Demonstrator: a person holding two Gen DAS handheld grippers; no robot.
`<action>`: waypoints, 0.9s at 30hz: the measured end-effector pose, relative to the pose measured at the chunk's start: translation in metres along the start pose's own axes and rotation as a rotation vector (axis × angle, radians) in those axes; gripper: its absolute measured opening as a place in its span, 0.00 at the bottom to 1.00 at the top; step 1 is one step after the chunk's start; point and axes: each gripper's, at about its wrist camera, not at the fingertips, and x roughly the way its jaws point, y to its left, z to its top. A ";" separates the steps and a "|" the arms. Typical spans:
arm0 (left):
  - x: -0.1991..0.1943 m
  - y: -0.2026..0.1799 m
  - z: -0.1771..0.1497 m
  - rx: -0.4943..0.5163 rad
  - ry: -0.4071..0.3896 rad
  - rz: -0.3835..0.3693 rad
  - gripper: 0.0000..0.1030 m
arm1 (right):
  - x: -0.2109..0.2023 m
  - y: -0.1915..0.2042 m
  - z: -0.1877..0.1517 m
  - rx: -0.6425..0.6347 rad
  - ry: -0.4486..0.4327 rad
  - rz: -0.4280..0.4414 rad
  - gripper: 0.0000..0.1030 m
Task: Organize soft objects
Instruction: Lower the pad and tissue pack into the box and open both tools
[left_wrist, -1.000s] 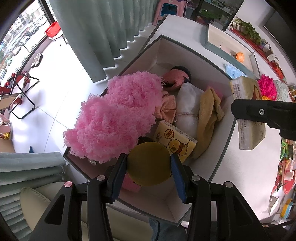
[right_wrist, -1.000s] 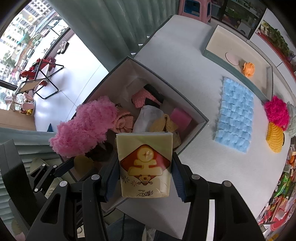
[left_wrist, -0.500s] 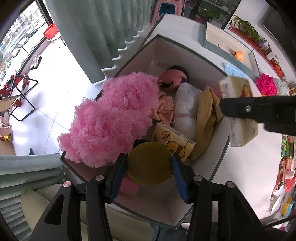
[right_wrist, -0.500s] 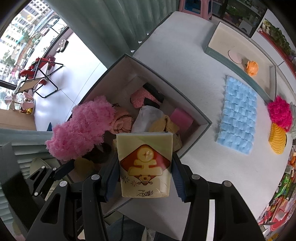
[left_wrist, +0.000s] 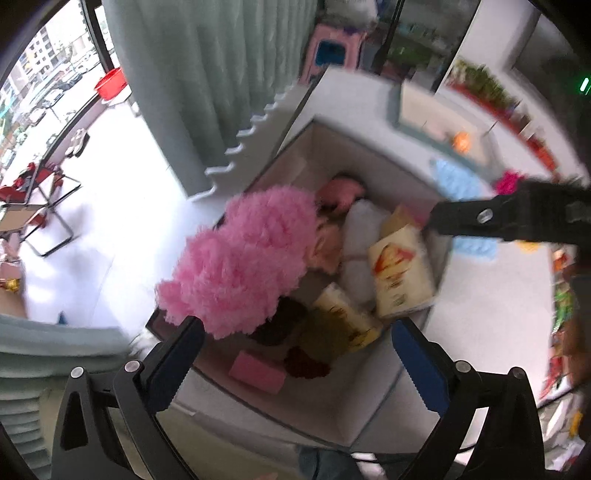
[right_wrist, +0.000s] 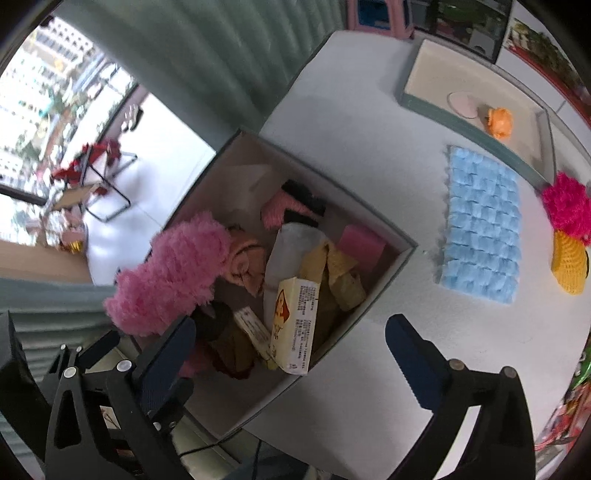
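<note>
step in hand, as judged: release into the box (right_wrist: 400, 247). both grippers are seen over it, jaws opening, nothing between the pads.

left gripper (left_wrist: 295, 354): spread wide, empty. a yellow round pad (left_wrist: 325, 338), blurred, is seen lying in the box below it, beside a pink sponge block (left_wrist: 256, 371).

right gripper (right_wrist: 290, 356): spread wide, empty. the tissue pack (right_wrist: 293, 326) is seen tilted on edge at the near wall of the box, leaning on a second pack (right_wrist: 253, 328). whether it has settled cannot be told.

the pink fluffy duster (right_wrist: 170, 269) is draped over the box's far-left rim.

next move, as judged: soft things left on the table are to be fetched, namely the blue cloth (right_wrist: 480, 229), the magenta pompom (right_wrist: 565, 205) and the yellow knit piece (right_wrist: 569, 267); a clear lift above the rim is called for first.

hard to make out: the left view is motion-blurred; items under the duster are hidden; the table's right edge is cut off.
</note>
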 end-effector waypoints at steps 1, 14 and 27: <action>-0.006 0.002 0.001 -0.016 -0.017 -0.026 0.99 | -0.004 -0.002 -0.002 0.010 -0.019 0.003 1.00; 0.008 0.006 -0.006 -0.030 0.078 0.021 0.99 | -0.010 0.008 -0.013 -0.047 -0.008 -0.062 1.00; 0.005 0.005 -0.018 0.011 0.065 0.128 0.99 | 0.007 0.006 -0.020 -0.049 0.046 -0.128 1.00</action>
